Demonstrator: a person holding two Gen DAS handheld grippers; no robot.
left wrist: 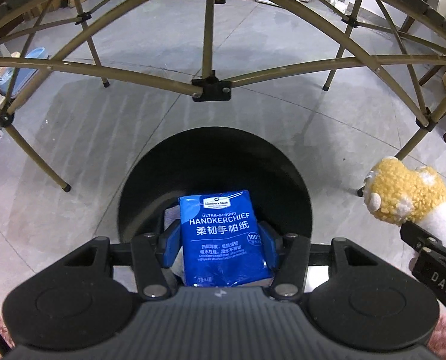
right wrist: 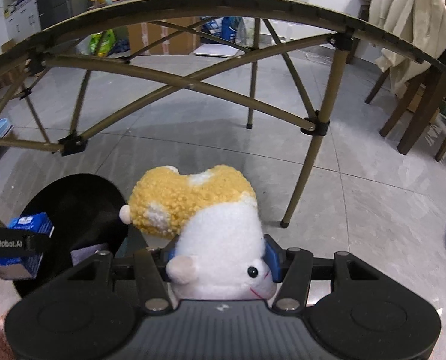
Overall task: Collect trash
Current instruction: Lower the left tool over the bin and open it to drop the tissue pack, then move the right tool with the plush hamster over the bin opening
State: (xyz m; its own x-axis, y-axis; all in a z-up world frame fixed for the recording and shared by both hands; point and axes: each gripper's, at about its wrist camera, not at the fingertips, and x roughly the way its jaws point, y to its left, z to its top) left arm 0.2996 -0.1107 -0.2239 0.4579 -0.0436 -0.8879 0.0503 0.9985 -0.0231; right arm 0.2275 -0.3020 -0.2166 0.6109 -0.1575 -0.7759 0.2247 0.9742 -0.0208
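Note:
My left gripper is shut on a blue handkerchief tissue pack and holds it over the open mouth of a black round bin on the floor. The pack and bin also show at the left of the right wrist view. My right gripper is shut on a white and yellow plush toy, held to the right of the bin. The toy and the right gripper also appear at the right edge of the left wrist view.
A folding table frame with tan metal legs stands just beyond the bin; one leg is close ahead of the toy. Wooden chairs stand at the right. Boxes and bags line the far wall. Grey tiled floor lies around.

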